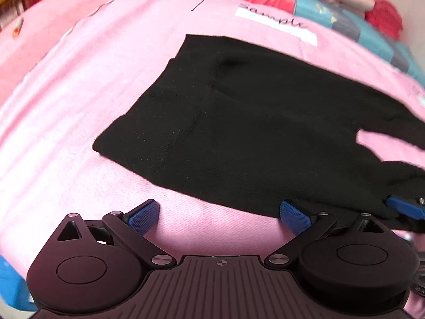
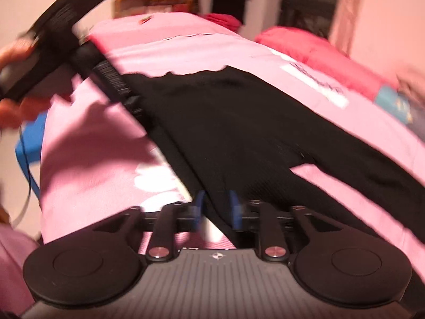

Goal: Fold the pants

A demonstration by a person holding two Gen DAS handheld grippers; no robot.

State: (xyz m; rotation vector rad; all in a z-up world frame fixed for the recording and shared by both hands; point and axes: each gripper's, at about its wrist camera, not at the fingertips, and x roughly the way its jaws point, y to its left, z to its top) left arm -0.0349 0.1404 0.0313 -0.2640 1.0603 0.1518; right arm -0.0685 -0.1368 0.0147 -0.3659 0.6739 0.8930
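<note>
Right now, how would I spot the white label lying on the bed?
Find the pink sheet covering the bed, then the black pants spread on it. Just beyond the pants lies the white label, a paper strip, the only thing there with handwriting.

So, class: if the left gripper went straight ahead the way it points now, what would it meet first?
Most likely the near edge of the black pants. The open left gripper hovers above the pink sheet just short of that edge, though its height is hard to judge.
</note>
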